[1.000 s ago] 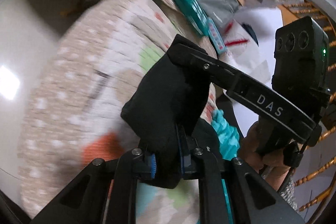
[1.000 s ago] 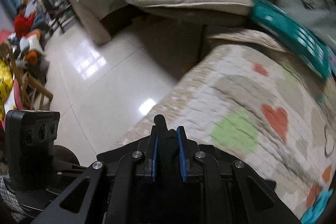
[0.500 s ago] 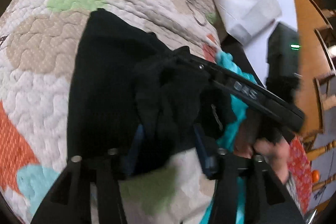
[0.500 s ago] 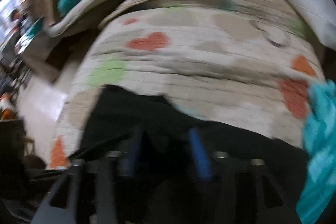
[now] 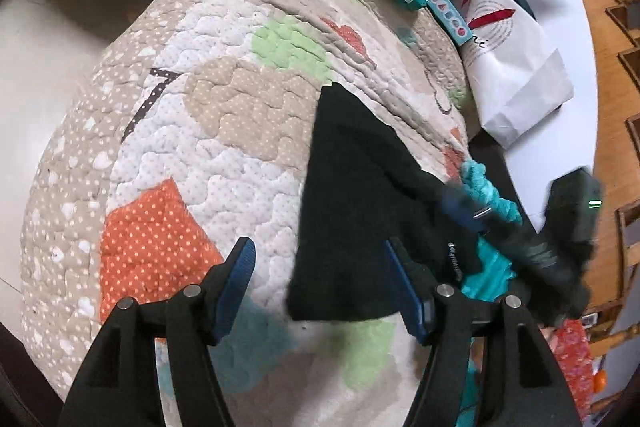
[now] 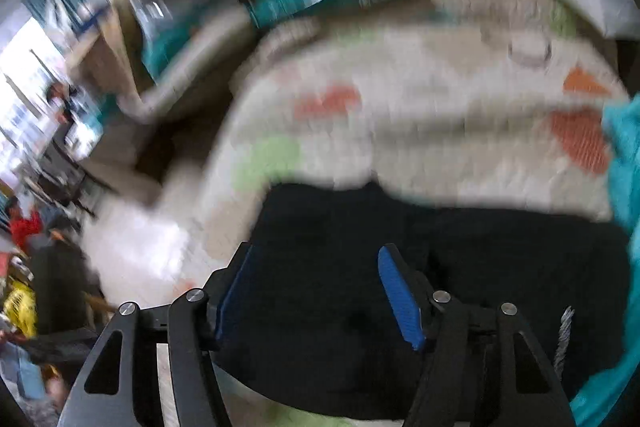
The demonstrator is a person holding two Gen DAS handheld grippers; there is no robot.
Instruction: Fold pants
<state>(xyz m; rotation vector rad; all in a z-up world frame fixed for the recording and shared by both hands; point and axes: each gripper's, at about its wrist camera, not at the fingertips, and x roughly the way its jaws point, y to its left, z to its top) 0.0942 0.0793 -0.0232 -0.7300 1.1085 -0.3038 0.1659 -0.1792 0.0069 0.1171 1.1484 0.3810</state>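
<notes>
Lying folded on the patchwork quilt (image 5: 224,131), the black pants (image 5: 352,211) sit beside a teal cloth (image 5: 486,187). Above them the left gripper (image 5: 320,267) is spreading wide, gripping nothing. The right gripper (image 6: 316,267), blurred, seems to be narrowing slightly over the pants, pads apparently clear.

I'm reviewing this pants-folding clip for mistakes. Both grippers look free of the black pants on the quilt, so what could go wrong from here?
1. The black pants lie near the quilt's right edge, against a teal cloth; a re-grasp there might pinch both.
2. The left hand-held gripper, jaws opening, straddles the pants' edge and bare quilt, so closing could catch quilt instead.
3. The right hand-held gripper, jaws closing, sits over thick layers; it may grab too many.
</notes>
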